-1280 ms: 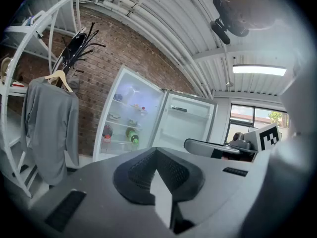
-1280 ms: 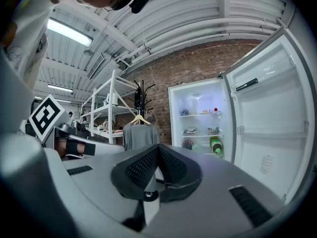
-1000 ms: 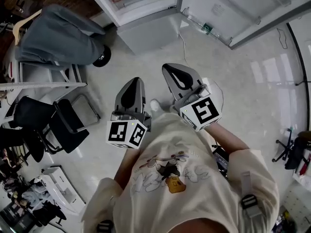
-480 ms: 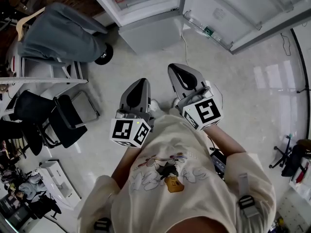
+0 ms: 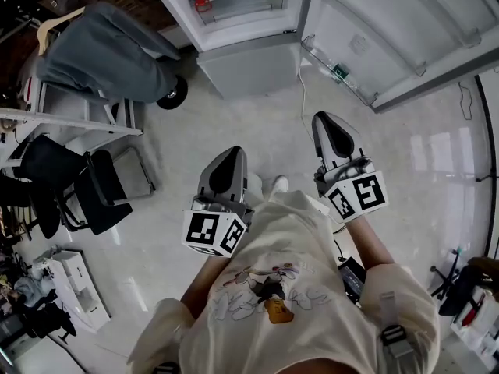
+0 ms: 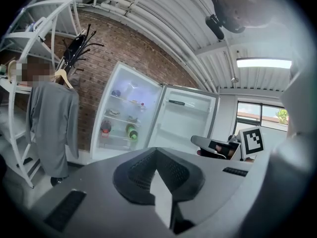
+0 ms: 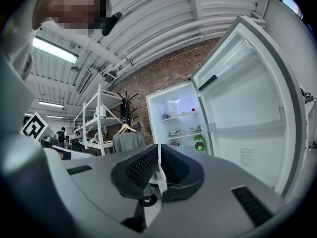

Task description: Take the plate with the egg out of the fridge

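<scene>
The white fridge (image 5: 234, 10) stands open at the top of the head view, its door (image 5: 390, 29) swung to the right. Its lit shelves hold a green bottle (image 7: 199, 143), a red-topped item (image 6: 105, 128) and small dishes. A flat pale item (image 7: 174, 132) lies on a middle shelf; I cannot tell whether it is the plate with the egg. My left gripper (image 5: 224, 166) and right gripper (image 5: 329, 131) are held at waist height, well short of the fridge. Both are shut with nothing between the jaws (image 6: 157, 157) (image 7: 158, 155).
A grey garment (image 5: 101, 53) hangs on a hanger over a white shelf rack (image 5: 62, 119) at the left. Black chairs (image 5: 86, 189) stand below the rack. A thin cable (image 5: 302, 84) runs over the glossy floor in front of the fridge.
The fridge has come further into the head view. My right gripper has swung out to the right, away from the left one. Both stay shut.
</scene>
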`<action>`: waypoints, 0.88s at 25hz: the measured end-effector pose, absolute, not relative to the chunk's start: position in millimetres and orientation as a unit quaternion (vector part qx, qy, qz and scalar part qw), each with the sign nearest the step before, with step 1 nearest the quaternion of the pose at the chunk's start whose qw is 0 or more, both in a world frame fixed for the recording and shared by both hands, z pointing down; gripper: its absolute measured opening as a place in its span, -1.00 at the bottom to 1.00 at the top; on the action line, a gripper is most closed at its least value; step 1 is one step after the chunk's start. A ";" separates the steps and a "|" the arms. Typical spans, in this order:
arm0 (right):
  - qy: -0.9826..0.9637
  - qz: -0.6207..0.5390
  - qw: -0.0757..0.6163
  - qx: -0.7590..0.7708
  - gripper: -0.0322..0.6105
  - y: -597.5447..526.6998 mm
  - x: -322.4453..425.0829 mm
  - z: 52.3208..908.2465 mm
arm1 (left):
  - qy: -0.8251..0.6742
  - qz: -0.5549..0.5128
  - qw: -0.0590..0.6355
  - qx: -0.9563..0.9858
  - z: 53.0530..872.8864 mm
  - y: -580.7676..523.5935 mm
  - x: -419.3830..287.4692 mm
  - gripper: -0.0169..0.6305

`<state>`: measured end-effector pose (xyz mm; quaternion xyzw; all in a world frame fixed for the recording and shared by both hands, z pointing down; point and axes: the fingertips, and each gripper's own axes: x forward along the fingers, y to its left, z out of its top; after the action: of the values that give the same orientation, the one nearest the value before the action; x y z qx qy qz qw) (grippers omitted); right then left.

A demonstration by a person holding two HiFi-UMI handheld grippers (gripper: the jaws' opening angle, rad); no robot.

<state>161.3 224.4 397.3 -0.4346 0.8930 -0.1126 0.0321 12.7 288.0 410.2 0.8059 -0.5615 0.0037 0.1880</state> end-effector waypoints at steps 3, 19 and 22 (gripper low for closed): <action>0.897 -0.116 0.028 -0.426 -0.88 229.2 160.1 395.4 | -0.563 0.007 0.194 0.803 410.5 288.7 15.0 -0.97; 0.906 -0.100 0.014 -0.411 -0.88 171.7 132.6 389.7 | -0.531 -0.004 0.206 0.822 413.7 187.1 10.9 -0.97; 0.906 -0.093 0.005 -0.412 -0.88 141.7 117.6 388.1 | -0.525 -0.010 0.202 0.827 410.3 153.4 0.2 -0.97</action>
<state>117.6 141.7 388.1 -0.4124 0.9063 -0.0928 0.0049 0.2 153.4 410.3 0.8266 -0.5252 -0.0098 0.2018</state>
